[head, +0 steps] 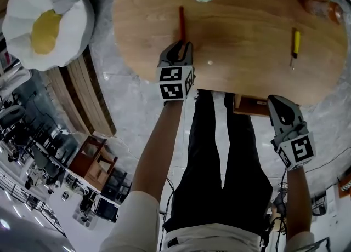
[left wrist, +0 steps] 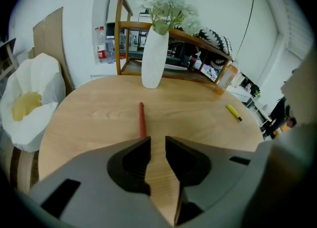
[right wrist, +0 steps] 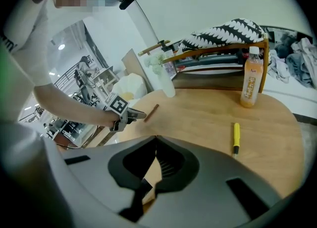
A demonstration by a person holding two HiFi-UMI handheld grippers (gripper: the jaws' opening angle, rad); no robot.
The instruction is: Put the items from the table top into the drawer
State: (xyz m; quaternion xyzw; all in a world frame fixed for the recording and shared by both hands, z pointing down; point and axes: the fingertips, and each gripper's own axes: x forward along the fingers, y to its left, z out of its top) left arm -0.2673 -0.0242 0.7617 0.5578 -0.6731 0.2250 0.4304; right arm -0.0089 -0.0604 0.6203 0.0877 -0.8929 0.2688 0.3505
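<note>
two things lie loose on your round wooden counter (head: 241, 32): one red stick (head: 181, 23) and one yellow screwdriver (head: 295, 44), well apart from each other. one orange drink bottle (right wrist: 252, 78) and one white vase (left wrist: 154, 58) with pale flowers stand upright at the far side.

your left tongs (head: 180, 44) sit over the counter's near edge, pointed along the red stick, whose near end lies just ahead of them. in the left gripper view the left tongs (left wrist: 157, 143) stand a narrow gap apart, with only bare wood between them and the stick (left wrist: 141, 119) just beyond the tips.

your right tongs (head: 274, 102) are low at the counter's near rim, beside a brown wooden piece (head: 249, 106) under the top; you cannot tell from here whether that is the drawer. in the right gripper view the right tongs (right wrist: 156, 138) have their tips pressed together and nothing shows between them.

the head view alone shows your legs below the counter and that wooden piece. the two gripper views alone show the vase's body and a wooden shelf (left wrist: 188, 38) behind it. the right gripper view also catches your left arm reaching toward the stick (right wrist: 151, 111), and the screwdriver (right wrist: 236, 137) close ahead.
</note>
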